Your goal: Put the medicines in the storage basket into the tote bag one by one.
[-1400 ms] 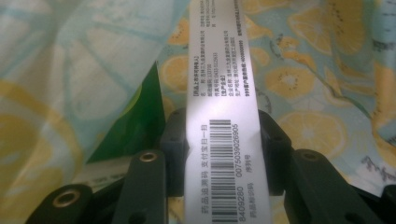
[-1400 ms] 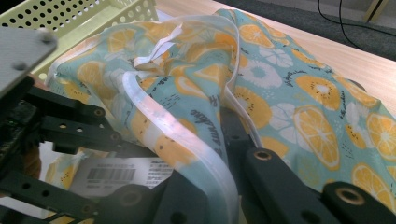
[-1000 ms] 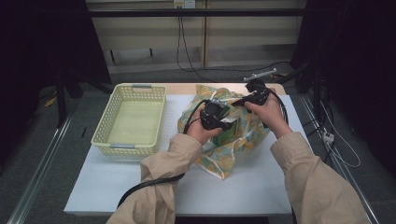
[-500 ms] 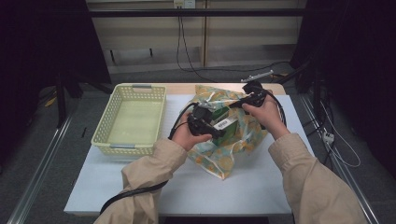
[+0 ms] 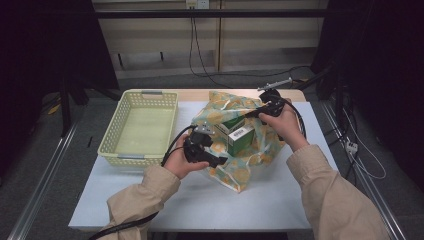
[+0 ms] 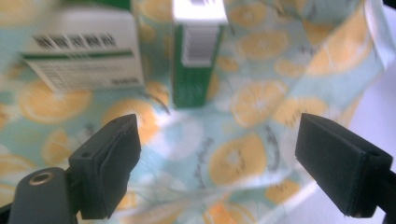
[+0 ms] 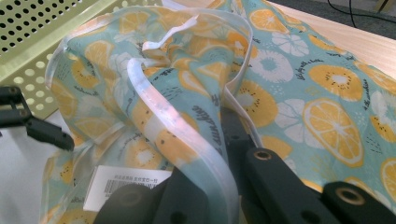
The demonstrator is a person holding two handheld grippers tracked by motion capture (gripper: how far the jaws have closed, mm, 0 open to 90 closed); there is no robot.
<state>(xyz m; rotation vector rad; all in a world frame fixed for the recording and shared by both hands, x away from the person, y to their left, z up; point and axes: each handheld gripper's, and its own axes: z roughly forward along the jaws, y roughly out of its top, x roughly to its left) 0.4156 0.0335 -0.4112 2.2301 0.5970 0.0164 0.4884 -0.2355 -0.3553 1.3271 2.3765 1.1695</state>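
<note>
A bag printed with orange slices lies on the white table, its mouth facing left. Inside lie a green-and-white box and another box. My left gripper hovers at the bag's near left edge. In the left gripper view this gripper has just been opening its jaws; they stand wide with nothing between them, facing the green box and a white box. My right gripper is shut on the bag's white-trimmed rim, holding the mouth up.
A pale yellow-green perforated basket stands left of the bag with nothing in it. Cables run over the floor beyond the table and along its right side. The left gripper's cable trails off the table's front edge.
My left gripper has drawn back leftward and toward the person, out of the bag's mouth, and its jaws have opened. The right hand keeps its place on the rim.
</note>
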